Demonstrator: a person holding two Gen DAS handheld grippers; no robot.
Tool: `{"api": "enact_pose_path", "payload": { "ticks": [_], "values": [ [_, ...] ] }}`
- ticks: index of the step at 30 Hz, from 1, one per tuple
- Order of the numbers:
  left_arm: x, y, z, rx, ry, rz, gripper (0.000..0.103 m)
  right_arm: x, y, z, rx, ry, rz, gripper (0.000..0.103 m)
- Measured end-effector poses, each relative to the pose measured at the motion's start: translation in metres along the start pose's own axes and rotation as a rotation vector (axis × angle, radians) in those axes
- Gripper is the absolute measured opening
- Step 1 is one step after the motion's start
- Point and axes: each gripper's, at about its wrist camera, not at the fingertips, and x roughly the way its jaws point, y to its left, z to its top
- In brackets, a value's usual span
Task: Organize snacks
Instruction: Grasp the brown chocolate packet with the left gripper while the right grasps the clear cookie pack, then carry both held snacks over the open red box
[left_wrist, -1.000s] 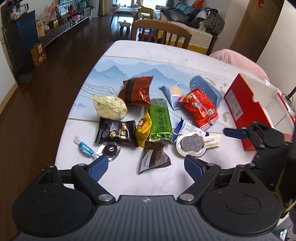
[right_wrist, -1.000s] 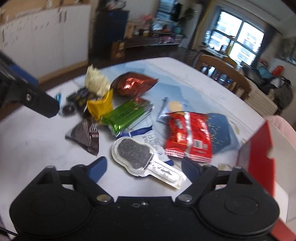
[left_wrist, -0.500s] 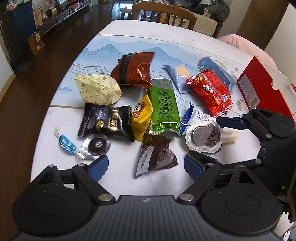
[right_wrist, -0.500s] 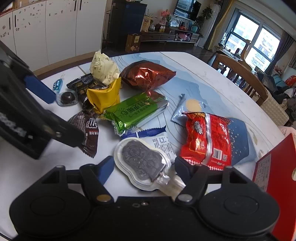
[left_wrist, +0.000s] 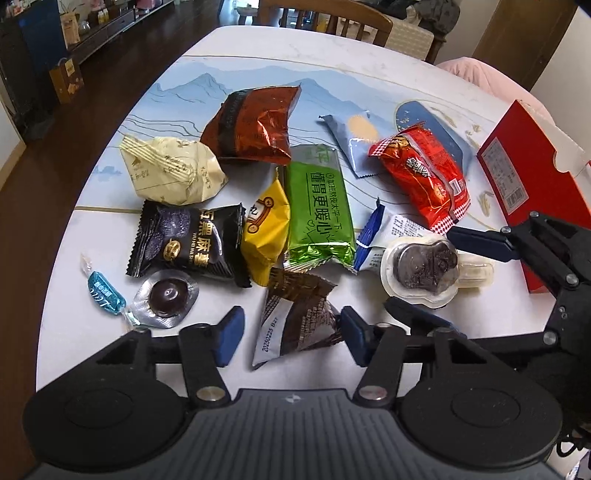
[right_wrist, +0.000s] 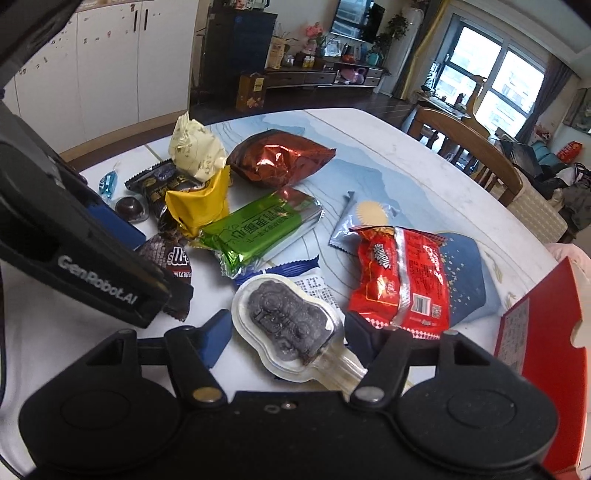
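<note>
Brown wrapper (left_wrist: 299, 317) between left claw (left_wrist: 291, 334), seemingly untouched

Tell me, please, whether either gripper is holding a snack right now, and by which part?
Nothing is held: the left gripper straddles the brown packet and the right gripper the blister-packed chocolate, jaws open.

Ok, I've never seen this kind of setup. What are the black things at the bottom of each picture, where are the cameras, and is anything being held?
No robot here: a person holds a two-finger gripper in each hand, and a fisheye camera on each looks forward along its blue-padded fingers. The left gripper is open, straddling a brown wrapped snack lying on the table. The right gripper is open too, around a clear-packed chocolate ice-cream bar; it isn't clamped yet. Nothing is held. More snacks lie on the table: a green packet, a red packet, a yellow packet and others. A red box stands at the right edge.
</note>
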Motion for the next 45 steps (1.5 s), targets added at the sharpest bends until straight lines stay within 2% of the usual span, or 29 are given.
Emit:
{"api": "enact_pose_path", "payload": {
  "ticks": [9, 18, 29, 37, 45],
  "values": [
    [-0.006, -0.001, -0.002, 0.000, -0.012, 0.003, 0.036, -0.018, 0.001, -0.002, 0.044, -0.019, -0.025, 0.066],
    [-0.015, -0.001, -0.008, 0.003, -0.019, 0.000, 0.029, -0.051, -0.007, -0.007, 0.136, -0.052, -0.044, 0.066],
    [-0.049, -0.011, -0.009, 0.015, -0.045, -0.046, 0.029, -0.103, -0.025, -0.006, 0.275, -0.100, -0.074, 0.066],
    [-0.093, -0.044, 0.005, 0.112, -0.120, -0.117, 0.029, -0.144, -0.048, -0.001, 0.358, -0.150, -0.121, 0.066],
    [-0.117, -0.096, 0.031, 0.198, -0.176, -0.180, 0.029, -0.166, -0.100, 0.004, 0.475, -0.175, -0.188, 0.066]
  ]
}}
